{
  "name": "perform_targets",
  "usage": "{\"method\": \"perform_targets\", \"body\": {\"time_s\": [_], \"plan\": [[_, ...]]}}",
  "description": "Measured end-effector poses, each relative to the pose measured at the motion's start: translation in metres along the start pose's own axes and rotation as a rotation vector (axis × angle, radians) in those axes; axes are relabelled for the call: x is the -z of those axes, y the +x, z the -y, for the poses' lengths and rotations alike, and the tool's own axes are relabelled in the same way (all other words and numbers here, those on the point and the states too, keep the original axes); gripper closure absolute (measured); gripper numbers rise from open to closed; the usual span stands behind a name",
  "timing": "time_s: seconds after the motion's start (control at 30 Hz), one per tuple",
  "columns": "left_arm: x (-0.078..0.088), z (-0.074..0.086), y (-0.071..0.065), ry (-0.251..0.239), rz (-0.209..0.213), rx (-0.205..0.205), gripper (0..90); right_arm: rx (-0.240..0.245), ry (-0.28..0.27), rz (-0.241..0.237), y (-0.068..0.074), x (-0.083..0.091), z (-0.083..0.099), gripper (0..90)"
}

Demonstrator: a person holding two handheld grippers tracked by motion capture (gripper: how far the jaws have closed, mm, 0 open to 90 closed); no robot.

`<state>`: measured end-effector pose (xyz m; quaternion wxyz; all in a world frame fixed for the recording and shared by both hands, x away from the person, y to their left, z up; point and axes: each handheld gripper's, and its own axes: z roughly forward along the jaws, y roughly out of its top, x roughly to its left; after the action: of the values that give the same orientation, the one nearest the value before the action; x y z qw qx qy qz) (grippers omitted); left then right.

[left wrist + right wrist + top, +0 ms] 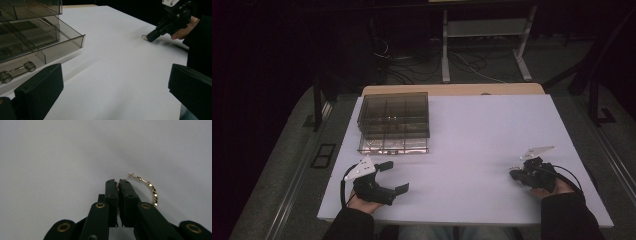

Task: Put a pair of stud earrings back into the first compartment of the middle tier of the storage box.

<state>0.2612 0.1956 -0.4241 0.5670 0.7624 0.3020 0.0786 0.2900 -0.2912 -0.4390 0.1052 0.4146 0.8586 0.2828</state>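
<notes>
A thin gold hoop earring (153,190) lies on the white table top (482,140), and my right gripper (118,182) is shut on one side of the hoop, the rest curving out to the right of the jaws. In the high view the right gripper (513,174) sits low at the table's front right. The left gripper view shows its tip (150,37) down at the earring (144,37). My left gripper (395,176) rests at the front left, open and with nothing between its jaws (116,72).
A smoky transparent compartment box (394,120) stands at the back left, its lowest tray pulled out toward me (62,42). A small metal piece (15,72) lies in the front of that tray. Beyond the table are a stand's legs and cables on the floor.
</notes>
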Motion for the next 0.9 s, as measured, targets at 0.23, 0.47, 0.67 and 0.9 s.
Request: {"method": "perform_targets", "body": {"time_s": [0.23,0.47,0.67,0.9], "plan": [[0.0,0.0,0.0,0.001,0.001,0.0,0.0,-0.023,0.0,-0.019,-0.002,0.0,0.0,85.0],[0.0,0.0,0.0,0.001,0.001,-0.001,0.0,-0.049,-0.028,-0.05,-0.004,0.004,-0.001,85.1],[0.0,0.0,0.0,-0.001,-0.002,0.0,0.0,-0.076,-0.064,-0.094,-0.006,0.009,-0.003,85.1],[0.0,0.0,0.0,0.0,-0.001,0.0,0.0,-0.088,-0.114,-0.139,-0.005,0.016,-0.005,85.1]]}}
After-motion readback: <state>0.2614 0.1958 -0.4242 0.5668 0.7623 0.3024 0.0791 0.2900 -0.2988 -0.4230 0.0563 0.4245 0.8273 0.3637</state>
